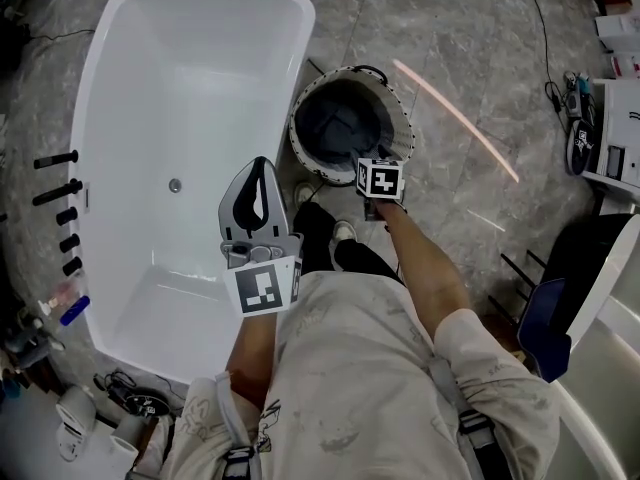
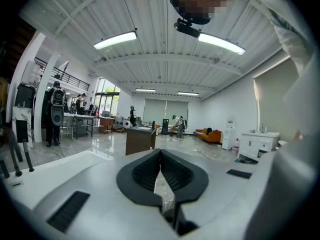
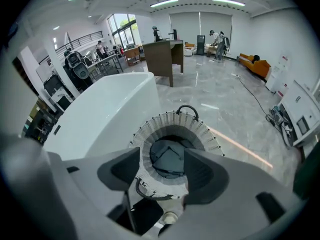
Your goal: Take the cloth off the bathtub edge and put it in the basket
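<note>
Now | cloth [image 3: 169, 160] in basket [image 3: 201, 130] | right gripper [image 3: 161, 165] above, jaws apart

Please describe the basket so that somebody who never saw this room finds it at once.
Find the large white bathtub on the grey stone floor. Close beside its long side stands a round white ribbed basket with a black handle. It alone holds a dark grey cloth.

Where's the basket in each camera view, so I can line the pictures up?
Head view: the basket is at upper centre, just right of the bathtub.
Left gripper view: not in it.
Right gripper view: the basket is at lower centre.
Shared landmark: the white bathtub, left of the basket in both.
</note>
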Demonstrator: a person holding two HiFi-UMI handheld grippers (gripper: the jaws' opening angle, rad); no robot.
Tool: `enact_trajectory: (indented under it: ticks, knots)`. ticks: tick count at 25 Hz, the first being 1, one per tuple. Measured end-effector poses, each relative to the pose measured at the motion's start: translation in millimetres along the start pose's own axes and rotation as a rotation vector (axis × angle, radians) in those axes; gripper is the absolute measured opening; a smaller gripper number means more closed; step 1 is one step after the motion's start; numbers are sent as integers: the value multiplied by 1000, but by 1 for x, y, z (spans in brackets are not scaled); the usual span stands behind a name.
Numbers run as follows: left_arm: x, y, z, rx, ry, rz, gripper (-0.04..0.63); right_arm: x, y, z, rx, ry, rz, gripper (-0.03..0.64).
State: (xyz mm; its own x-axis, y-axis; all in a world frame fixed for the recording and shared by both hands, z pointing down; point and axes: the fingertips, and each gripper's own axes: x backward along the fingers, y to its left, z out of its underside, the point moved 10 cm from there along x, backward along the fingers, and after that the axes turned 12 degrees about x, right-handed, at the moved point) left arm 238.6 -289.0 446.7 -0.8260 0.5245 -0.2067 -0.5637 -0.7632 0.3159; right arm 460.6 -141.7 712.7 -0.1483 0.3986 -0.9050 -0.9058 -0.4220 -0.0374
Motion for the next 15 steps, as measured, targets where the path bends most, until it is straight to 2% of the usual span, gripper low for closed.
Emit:
enact_trajectory:
  ticks: [7,15]
  knots:
    - [-2,-4,-15,-25,-7,30,5,55,11,-27,23,-205,-1,245]
    - [-16,-9,-39,-57,-40,118,5,142,21,-77,90,-463,15,253]
